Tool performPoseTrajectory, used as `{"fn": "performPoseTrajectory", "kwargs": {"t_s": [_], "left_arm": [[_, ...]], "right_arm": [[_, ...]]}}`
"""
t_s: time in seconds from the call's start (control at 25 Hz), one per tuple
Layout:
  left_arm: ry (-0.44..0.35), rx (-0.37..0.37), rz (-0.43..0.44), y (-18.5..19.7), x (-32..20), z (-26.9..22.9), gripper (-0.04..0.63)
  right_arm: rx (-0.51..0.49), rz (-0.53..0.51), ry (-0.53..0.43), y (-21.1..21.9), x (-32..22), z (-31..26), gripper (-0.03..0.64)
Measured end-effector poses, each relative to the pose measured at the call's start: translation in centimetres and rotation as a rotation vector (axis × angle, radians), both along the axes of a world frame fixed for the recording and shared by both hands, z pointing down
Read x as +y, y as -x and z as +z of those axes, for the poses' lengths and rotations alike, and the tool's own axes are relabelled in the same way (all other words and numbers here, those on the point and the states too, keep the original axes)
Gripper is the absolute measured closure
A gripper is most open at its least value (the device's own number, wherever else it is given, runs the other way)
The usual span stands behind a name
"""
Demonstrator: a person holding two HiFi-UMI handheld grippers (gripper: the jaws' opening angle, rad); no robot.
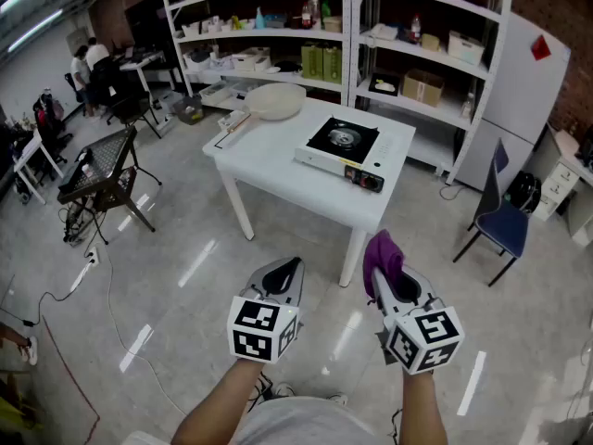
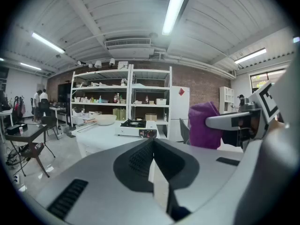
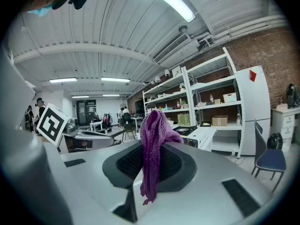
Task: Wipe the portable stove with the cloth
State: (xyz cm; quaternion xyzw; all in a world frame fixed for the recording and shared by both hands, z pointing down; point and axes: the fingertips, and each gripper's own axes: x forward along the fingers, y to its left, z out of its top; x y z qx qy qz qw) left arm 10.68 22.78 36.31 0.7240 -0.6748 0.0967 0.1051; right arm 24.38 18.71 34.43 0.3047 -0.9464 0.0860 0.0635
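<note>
The portable stove (image 1: pixel 343 146), white with a black burner top, sits on the white table (image 1: pixel 278 170) some way ahead of me. It shows small in the left gripper view as the stove (image 2: pixel 137 127). My right gripper (image 1: pixel 382 265) is shut on a purple cloth (image 1: pixel 383 254), which sticks up and hangs between the jaws as the cloth (image 3: pixel 152 146). My left gripper (image 1: pixel 287 269) is shut with nothing in it, its jaws pressed together (image 2: pixel 153 143). Both grippers hover above the floor, short of the table's near edge.
A cream bowl (image 1: pixel 275 99) and a rolling pin lie at the table's far side. White shelves (image 1: pixel 389 35) stand behind the table, a white fridge (image 1: pixel 523 82) at the right. A blue chair (image 1: pixel 500 221) stands right of the table, a black mesh table (image 1: pixel 102 170) at the left.
</note>
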Motion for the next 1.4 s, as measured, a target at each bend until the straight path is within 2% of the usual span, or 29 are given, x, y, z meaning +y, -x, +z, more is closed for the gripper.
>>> {"fn": "performPoseTrajectory", "kwargs": {"t_s": [0.44, 0.84, 1.12, 1.4], "left_arm": [[0.008, 0.001, -0.036, -1.1, -2.2, -0.1, 0.591], [0.002, -0.017, -0.074, 1.0, -4.3, -0.6, 0.591], [-0.005, -0.008, -0.042, 5.2, -7.6, 0.2, 0.591], [0.012, -0.001, 0.017, 12.7, -12.3, 0.9, 0.591]], "right_arm": [[-0.010, -0.035, 0.016, -1.5, -2.2, 0.9, 0.555], [-0.014, -0.114, -0.014, 2.3, -4.5, 0.2, 0.555], [0.003, -0.107, -0.017, 7.2, -7.1, 1.2, 0.555], [0.020, -0.064, 0.001, 14.9, -11.0, 2.1, 0.555]]}}
